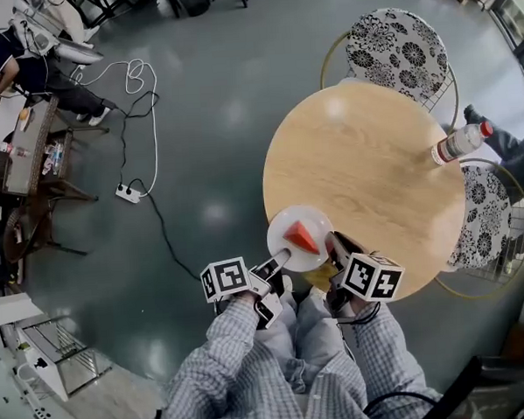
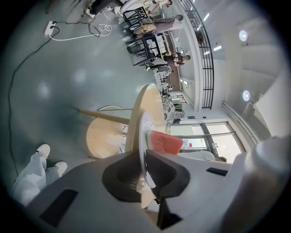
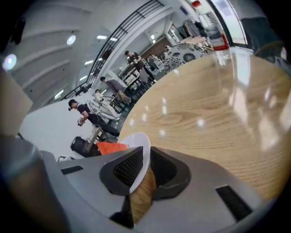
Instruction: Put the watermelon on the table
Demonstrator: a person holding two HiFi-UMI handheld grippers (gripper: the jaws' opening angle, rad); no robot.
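A red watermelon wedge [image 1: 302, 238] lies on a small white plate [image 1: 289, 222] at the near edge of the round wooden table [image 1: 355, 155]. My left gripper [image 1: 278, 263] is shut on the plate's left rim and my right gripper [image 1: 332, 249] on its right rim. In the left gripper view the plate [image 2: 144, 132] runs edge-on between the pads of the left gripper [image 2: 144, 169], with the watermelon [image 2: 164, 142] just past them. In the right gripper view the plate [image 3: 136, 143] is pinched by the right gripper [image 3: 142, 170], the watermelon [image 3: 111, 147] showing behind. I cannot tell if the plate rests on the table.
A plastic bottle [image 1: 458, 143] with a red cap lies at the table's right edge. Two patterned chairs [image 1: 398, 48] [image 1: 486, 219] stand at the far and right sides. A power strip and cable [image 1: 128, 194] lie on the grey floor to the left. My knees are just below the plate.
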